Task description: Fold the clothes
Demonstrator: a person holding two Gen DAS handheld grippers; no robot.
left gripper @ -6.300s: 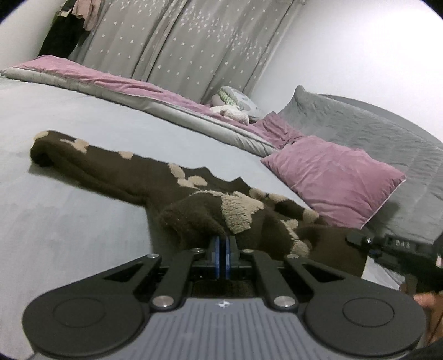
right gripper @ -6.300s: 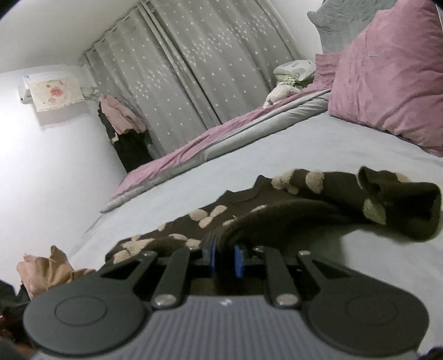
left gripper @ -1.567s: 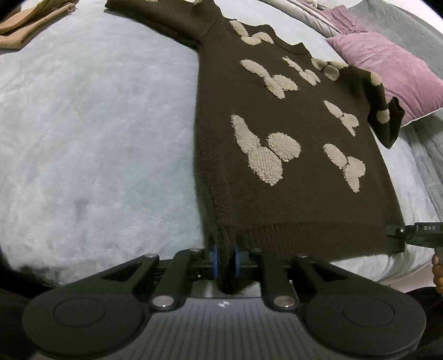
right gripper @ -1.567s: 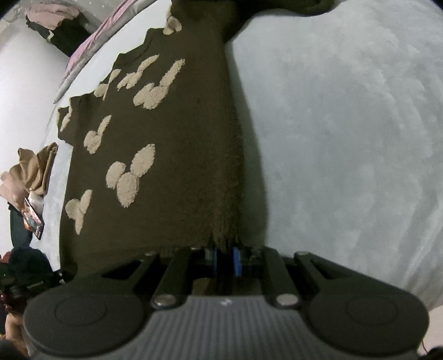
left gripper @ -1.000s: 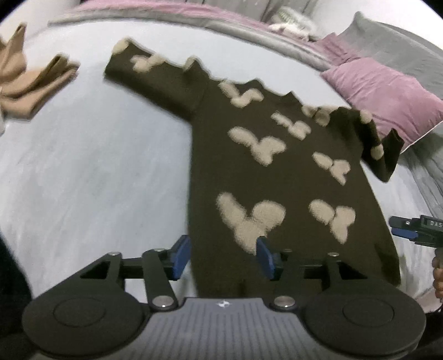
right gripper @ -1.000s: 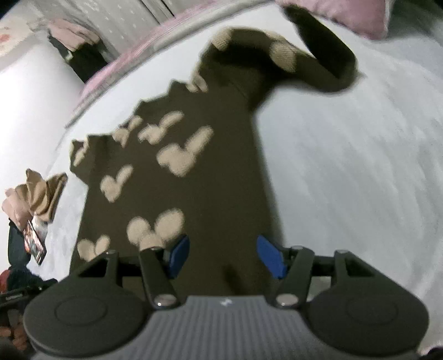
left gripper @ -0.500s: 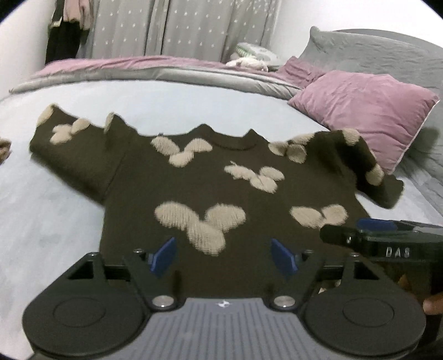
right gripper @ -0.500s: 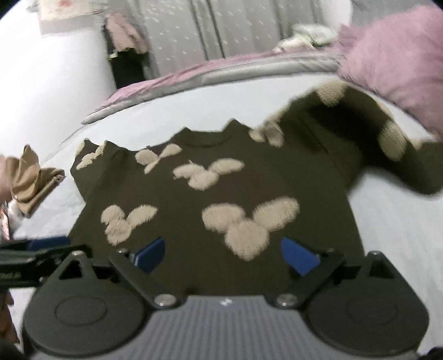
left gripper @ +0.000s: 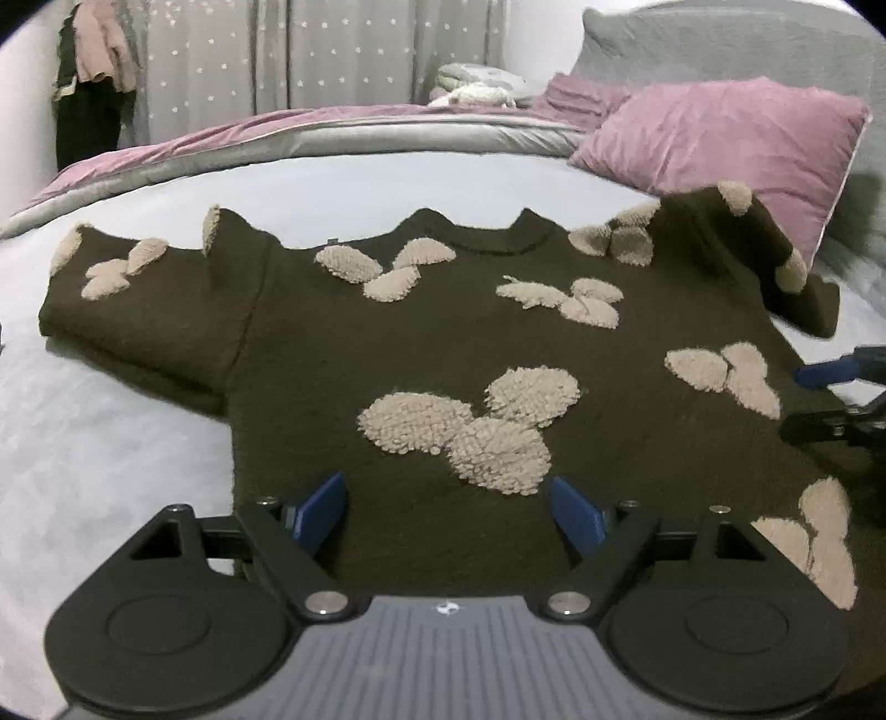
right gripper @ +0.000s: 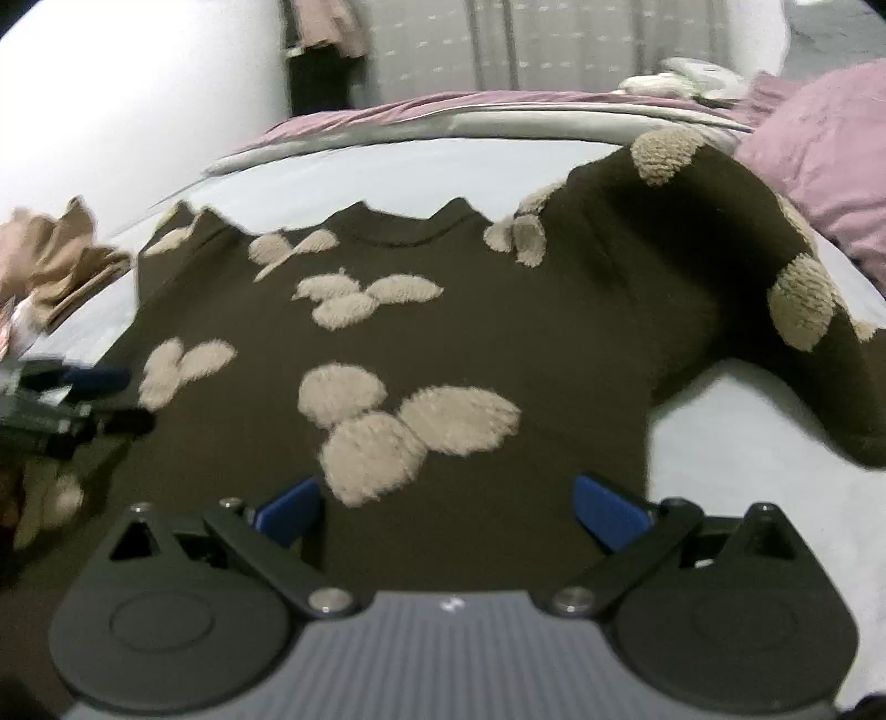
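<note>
A dark brown sweater point(left gripper: 343, 354) with beige fleece patches lies spread front-up on the grey bed, collar away from me. Its left sleeve point(left gripper: 138, 310) is folded short; its right sleeve point(right gripper: 775, 310) is bunched and humped toward the pillow. My left gripper point(left gripper: 448, 507) hovers open over the hem, nothing between its blue pads. My right gripper point(right gripper: 448, 507) also stands open over the hem on the sweater's right half point(right gripper: 498, 343). Each gripper shows at the edge of the other's view: the right gripper point(left gripper: 830, 396) and the left gripper point(right gripper: 77, 396).
A pink pillow point(left gripper: 720, 138) and grey headboard cushion point(left gripper: 720, 50) lie at the right. A rolled pink-and-grey duvet point(left gripper: 332, 133) runs along the far side. A tan garment point(right gripper: 55, 266) sits on the bed to the left. Bare grey sheet point(left gripper: 111, 443) flanks the sweater.
Both grippers let go of the sweater's hem and opened wide, then dropped to a low view along the bed. The sweater now lies spread flat.
</note>
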